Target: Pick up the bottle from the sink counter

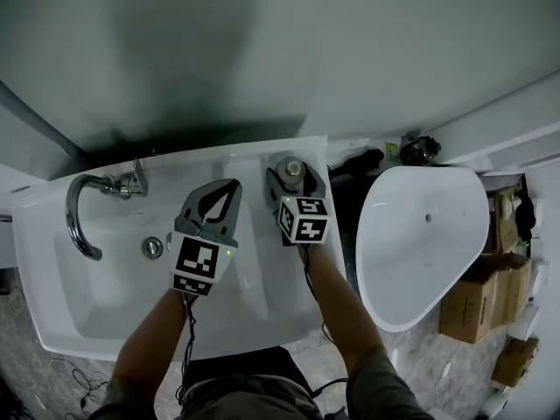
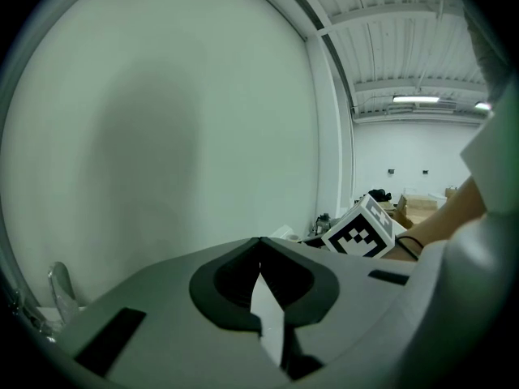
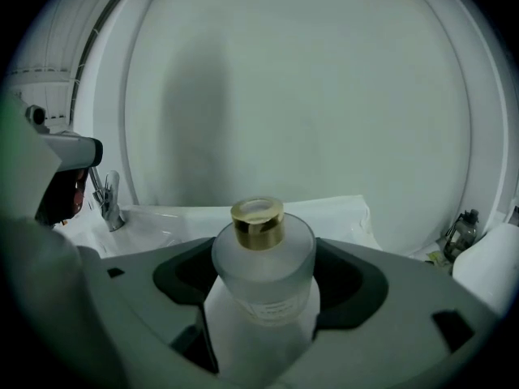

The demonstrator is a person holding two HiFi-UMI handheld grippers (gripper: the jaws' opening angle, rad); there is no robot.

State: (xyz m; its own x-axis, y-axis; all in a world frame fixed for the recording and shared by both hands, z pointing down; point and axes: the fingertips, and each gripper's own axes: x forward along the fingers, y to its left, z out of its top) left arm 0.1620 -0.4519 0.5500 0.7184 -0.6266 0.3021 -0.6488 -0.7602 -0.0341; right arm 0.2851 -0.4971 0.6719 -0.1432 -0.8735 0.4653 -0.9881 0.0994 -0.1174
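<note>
A frosted glass bottle (image 1: 289,168) with a gold cap stands at the back right corner of the white sink counter (image 1: 52,322). My right gripper (image 1: 290,177) is shut on the bottle, one jaw pressed to each side. In the right gripper view the bottle (image 3: 263,258) fills the gap of the right gripper (image 3: 263,286), its cap pointing up. My left gripper (image 1: 233,185) hovers over the basin just left of it, shut with nothing held. In the left gripper view the tips of the left gripper (image 2: 259,243) meet in front of a pale wall.
A chrome faucet (image 1: 83,213) arches over the basin at the left, with the drain (image 1: 153,247) below it. A white oval bowl (image 1: 420,243) stands right of the sink. Cardboard boxes (image 1: 477,300) sit at the far right. The wall runs behind the counter.
</note>
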